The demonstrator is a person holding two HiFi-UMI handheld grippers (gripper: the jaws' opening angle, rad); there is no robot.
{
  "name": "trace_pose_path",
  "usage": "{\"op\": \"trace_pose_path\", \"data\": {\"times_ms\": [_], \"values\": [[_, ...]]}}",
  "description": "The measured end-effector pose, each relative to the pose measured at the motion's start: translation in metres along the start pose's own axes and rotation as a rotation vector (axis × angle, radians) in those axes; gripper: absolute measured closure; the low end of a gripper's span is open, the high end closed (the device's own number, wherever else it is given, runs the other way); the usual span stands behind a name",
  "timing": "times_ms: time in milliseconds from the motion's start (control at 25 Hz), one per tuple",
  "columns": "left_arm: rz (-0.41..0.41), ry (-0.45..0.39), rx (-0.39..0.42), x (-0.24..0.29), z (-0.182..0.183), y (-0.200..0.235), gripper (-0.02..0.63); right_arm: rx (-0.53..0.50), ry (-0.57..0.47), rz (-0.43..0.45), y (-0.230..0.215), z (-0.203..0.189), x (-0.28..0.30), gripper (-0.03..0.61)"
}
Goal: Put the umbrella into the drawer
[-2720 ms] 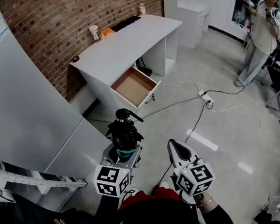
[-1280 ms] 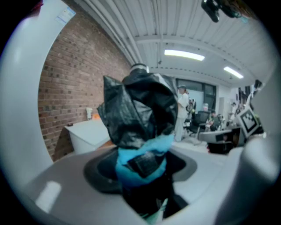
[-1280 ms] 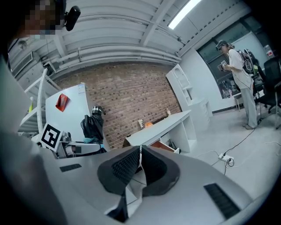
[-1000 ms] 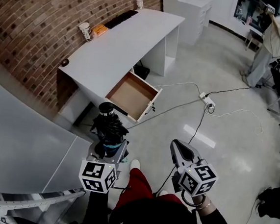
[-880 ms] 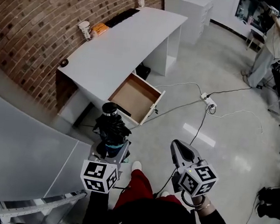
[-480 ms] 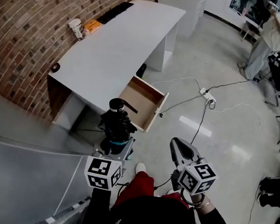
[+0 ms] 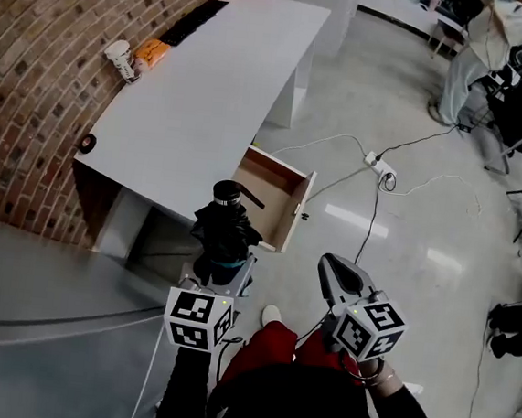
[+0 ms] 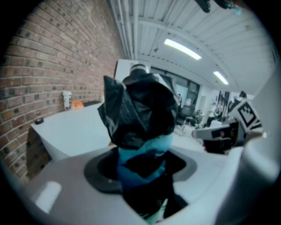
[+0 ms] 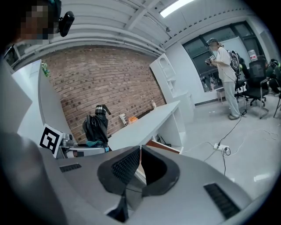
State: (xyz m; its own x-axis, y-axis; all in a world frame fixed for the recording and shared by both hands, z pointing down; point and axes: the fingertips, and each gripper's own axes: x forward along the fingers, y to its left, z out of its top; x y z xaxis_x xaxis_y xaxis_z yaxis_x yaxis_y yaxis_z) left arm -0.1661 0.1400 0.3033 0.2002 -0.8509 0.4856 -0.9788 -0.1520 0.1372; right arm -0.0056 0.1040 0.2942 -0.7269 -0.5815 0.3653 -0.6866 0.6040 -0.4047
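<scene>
Head view: a person stands by a white desk (image 7: 198, 96) next to a brick wall (image 7: 36, 62), with a gripper in each hand.
Umbrella: the black umbrella (image 7: 225, 232) is folded up and stands upright, handle on top. It is up in the air near the drawer, not in it yet.
Left gripper: the left gripper (image 7: 223, 271) has its fingers clamped on the low part of the umbrella, at the blue band (image 8: 147, 151). The fingers stand wide because the folded umbrella is fat.
Why held low: the grip is at the bottom, so most of the umbrella sticks out. I think that leaves the long part free to go into the drawer first.
Drawer: the drawer (image 7: 268, 184) is pulled out from under the desk. It is brown inside and looks empty. It is open so the umbrella can go in.
Right gripper: the right gripper (image 7: 336, 270) has its fingers pressed together with nothing between them. It is off to the side, apart from the umbrella.
Desk top: a cup (image 7: 119, 59) and an orange thing (image 7: 150, 51) sit by the wall, well apart from the drawer.
Next move: the drawer looks shallow, so I think the umbrella must be tipped over and laid flat to fit.
</scene>
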Motion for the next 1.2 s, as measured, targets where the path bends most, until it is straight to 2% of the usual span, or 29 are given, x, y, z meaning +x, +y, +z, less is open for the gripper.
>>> {"op": "trace_pose_path", "data": {"times_ms": [160, 360, 840, 1200], "values": [[-0.019, 0.016, -0.014, 0.008, -0.003, 0.009, 0.350, -0.046, 0.013, -0.062, -0.006, -0.003, 0.003, 0.568], [-0.031, 0.040, -0.021, 0.019, -0.007, 0.018, 0.350, -0.040, 0.021, -0.075, -0.006, -0.004, 0.009, 0.568], [-0.051, 0.126, -0.029, 0.067, -0.017, 0.026, 0.350, 0.042, 0.047, -0.127, -0.040, -0.012, 0.033, 0.568], [-0.077, 0.208, 0.020, 0.113, -0.020, 0.026, 0.350, 0.118, 0.086, -0.165, -0.077, -0.020, 0.055, 0.568]]}}
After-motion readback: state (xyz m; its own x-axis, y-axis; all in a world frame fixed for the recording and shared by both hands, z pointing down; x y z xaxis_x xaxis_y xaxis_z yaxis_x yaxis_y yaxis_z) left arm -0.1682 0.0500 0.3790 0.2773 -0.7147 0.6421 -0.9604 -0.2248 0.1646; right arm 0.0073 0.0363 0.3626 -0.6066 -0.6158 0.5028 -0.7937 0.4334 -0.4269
